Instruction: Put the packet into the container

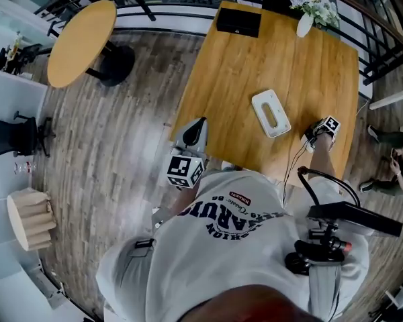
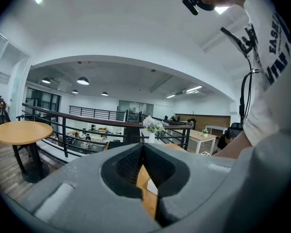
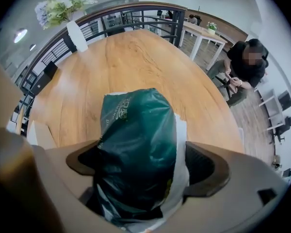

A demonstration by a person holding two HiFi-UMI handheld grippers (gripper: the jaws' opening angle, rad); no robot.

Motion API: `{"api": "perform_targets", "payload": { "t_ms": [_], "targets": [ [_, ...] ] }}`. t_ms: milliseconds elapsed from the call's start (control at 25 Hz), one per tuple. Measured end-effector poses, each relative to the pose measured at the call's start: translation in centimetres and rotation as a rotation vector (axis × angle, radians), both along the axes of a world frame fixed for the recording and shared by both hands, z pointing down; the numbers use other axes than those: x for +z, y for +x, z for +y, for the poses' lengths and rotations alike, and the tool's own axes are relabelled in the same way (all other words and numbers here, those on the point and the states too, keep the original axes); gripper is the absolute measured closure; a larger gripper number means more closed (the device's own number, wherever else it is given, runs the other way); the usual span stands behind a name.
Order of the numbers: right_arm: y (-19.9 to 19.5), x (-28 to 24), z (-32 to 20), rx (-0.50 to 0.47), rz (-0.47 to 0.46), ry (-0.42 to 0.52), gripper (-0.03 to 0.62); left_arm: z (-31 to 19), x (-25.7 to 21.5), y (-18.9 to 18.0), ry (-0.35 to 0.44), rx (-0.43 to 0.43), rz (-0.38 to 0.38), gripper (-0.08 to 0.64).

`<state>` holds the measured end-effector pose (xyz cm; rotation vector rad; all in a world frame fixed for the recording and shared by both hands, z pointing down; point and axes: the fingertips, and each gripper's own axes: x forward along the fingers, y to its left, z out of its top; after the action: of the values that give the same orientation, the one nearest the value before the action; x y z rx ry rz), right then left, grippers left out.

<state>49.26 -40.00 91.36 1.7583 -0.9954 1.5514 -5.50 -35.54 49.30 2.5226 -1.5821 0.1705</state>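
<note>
Both pads of the right gripper point(image 3: 145, 166) look to be meeting the sides of the green packet point(image 3: 138, 130), jaws wide and pointing down at the table point(image 1: 248, 66). I'd call this the pickup. Next comes a firmer squeeze, a lift, then a short carry to the white container point(image 1: 271, 113) nearby. The left gripper point(image 1: 193, 129) is closed and empty at the near edge. The vase point(image 1: 305, 23) and black box point(image 1: 238, 21) stand far back, no obstacle.
</note>
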Motion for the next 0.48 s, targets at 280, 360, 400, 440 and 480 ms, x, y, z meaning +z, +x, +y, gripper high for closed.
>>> {"api": "perform_targets", "payload": {
  "t_ms": [280, 360, 400, 440, 480],
  "targets": [
    [-0.33, 0.04, -0.30, -0.023, -0.047, 0.006, 0.055, -0.70, -0.10, 0.58, 0.015, 0.010, -0.019, 0.560],
    [-0.50, 0.00, -0.30, -0.034, -0.060, 0.007, 0.249, -0.74, -0.01, 0.84, 0.012, 0.023, -0.001, 0.560],
    [-0.62, -0.02, -0.26, -0.041, -0.066, 0.008, 0.274, -0.77, 0.02, 0.91, 0.011, 0.028, 0.007, 0.560],
    [-0.77, -0.04, -0.18, -0.049, -0.071, 0.008, 0.282, -0.80, 0.04, 0.91, 0.011, 0.032, 0.011, 0.560],
    [-0.96, -0.05, -0.05, -0.058, -0.074, 0.008, 0.284, -0.82, 0.05, 0.86, 0.013, 0.034, 0.013, 0.560]
  ]
}}
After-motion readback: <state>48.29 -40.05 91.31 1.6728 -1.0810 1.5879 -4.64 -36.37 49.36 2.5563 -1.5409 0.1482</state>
